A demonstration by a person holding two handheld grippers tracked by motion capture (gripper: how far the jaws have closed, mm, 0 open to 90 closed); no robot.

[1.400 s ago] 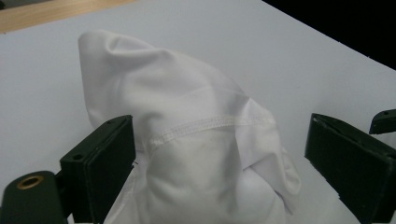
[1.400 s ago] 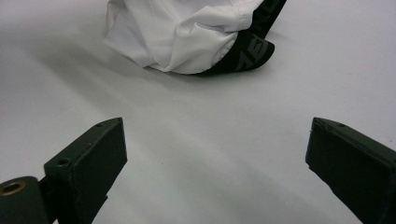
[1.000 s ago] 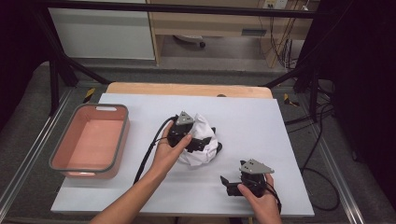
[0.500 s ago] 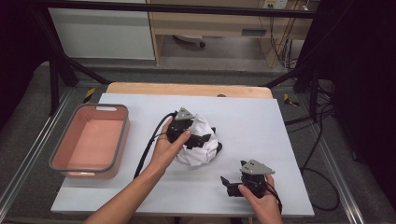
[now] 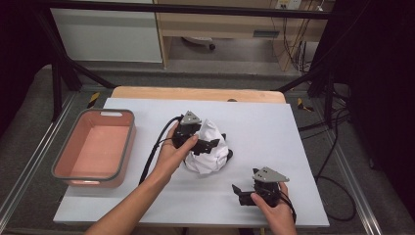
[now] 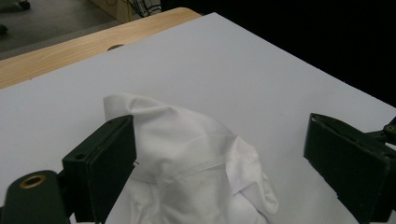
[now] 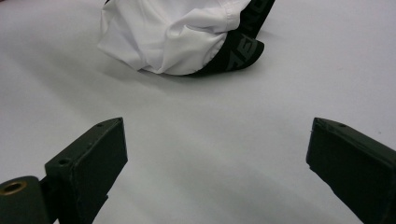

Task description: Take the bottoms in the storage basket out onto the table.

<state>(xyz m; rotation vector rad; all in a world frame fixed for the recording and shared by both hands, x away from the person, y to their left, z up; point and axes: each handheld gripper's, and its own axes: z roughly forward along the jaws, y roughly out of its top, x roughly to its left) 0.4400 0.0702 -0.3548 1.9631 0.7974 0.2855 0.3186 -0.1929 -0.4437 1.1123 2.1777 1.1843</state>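
From the high view, my left hand-held gripper (image 5: 208,146) sits on top of the crumpled white garment (image 5: 208,157) in the middle of the desk (image 5: 274,127), jaws spread wide over it so I can bite into the cloth. My right hand-held gripper (image 5: 241,193) waits near the front edge, well apart from the garment, jaws also wide, keeping out of the way. The pink tray (image 5: 127,147) stands off to the left, probably where the cloth belongs.

In the left gripper view, the garment (image 6: 187,163) bulges up between my wide jaws, one jaw touching its fold.

In the right gripper view, the garment (image 7: 173,32) with its black printed band (image 7: 240,51) lies ahead, nothing between my open jaws but bare desk (image 7: 210,140).
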